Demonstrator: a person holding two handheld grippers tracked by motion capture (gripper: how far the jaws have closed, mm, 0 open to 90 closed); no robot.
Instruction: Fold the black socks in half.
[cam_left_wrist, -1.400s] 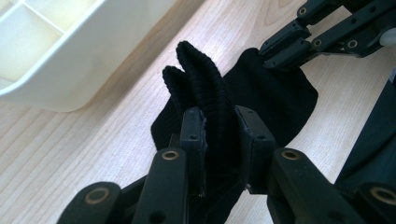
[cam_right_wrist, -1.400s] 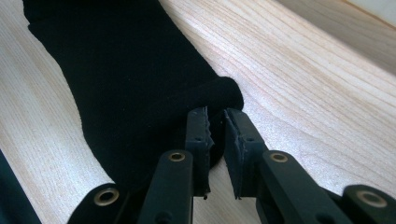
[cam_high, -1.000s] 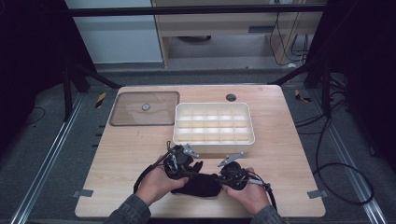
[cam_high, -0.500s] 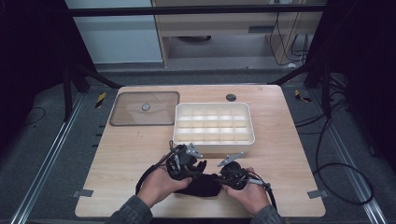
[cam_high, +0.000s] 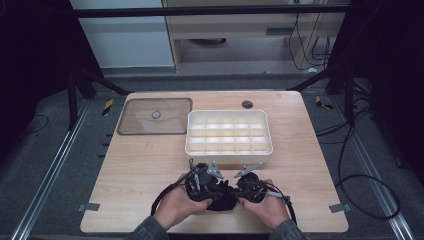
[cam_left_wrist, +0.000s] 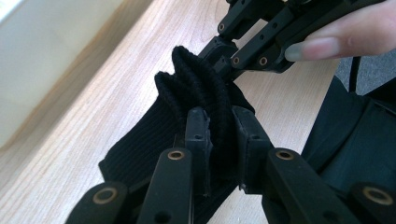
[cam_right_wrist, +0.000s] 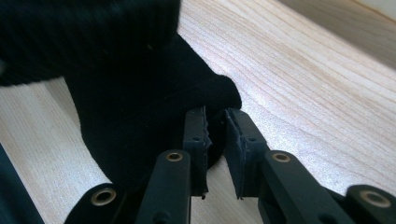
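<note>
Left tongs (cam_left_wrist: 219, 135) pinch a bunched fold of our black ribbed knit cloth (cam_left_wrist: 196, 93); right tongs (cam_right_wrist: 215, 135) clamp its other edge. We hold it low over the light wooden desk (cam_high: 130, 165), near the white compartmented tray (cam_high: 229, 148).

Matt black ribbed knit cloth (cam_left_wrist: 205, 93), pale grained wood table (cam_right_wrist: 303, 84), smooth cream plastic tray (cam_high: 230, 148)
</note>
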